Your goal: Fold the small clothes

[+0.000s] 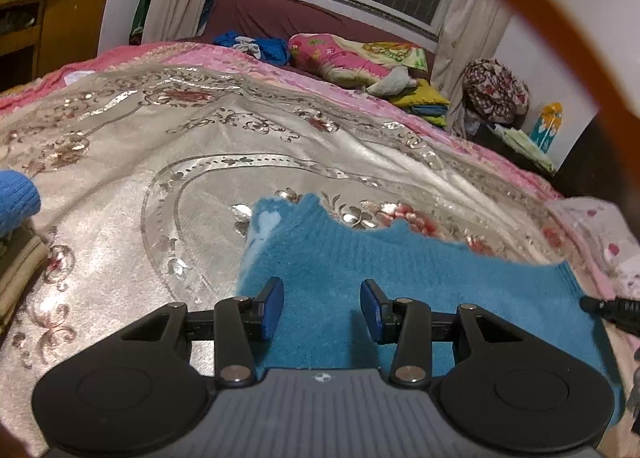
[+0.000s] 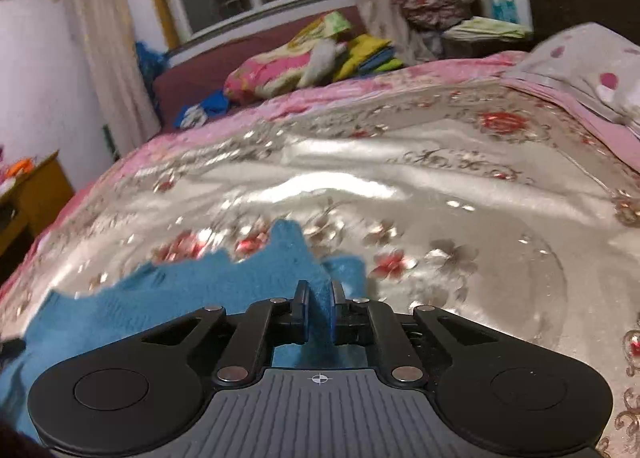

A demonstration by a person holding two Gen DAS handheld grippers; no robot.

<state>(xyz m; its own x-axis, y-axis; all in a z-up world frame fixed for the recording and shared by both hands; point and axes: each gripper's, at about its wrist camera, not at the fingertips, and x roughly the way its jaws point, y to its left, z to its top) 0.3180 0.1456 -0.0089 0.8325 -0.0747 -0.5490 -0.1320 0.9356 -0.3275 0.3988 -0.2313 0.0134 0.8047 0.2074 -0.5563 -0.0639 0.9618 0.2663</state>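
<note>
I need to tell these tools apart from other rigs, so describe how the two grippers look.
The left gripper and right gripper look identical: black linkage arms with silver pivot rivets, two round black discs at the base, a ribbed grey body bearing a small crosshair mark, and blue finger pads. No hands or sleeves clearly show.

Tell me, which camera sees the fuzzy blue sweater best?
The left wrist view: the blue sweater lies spread out and sharp beyond the open left gripper. The right wrist view is blurry, showing mostly the fold pinched in the right gripper.
</note>
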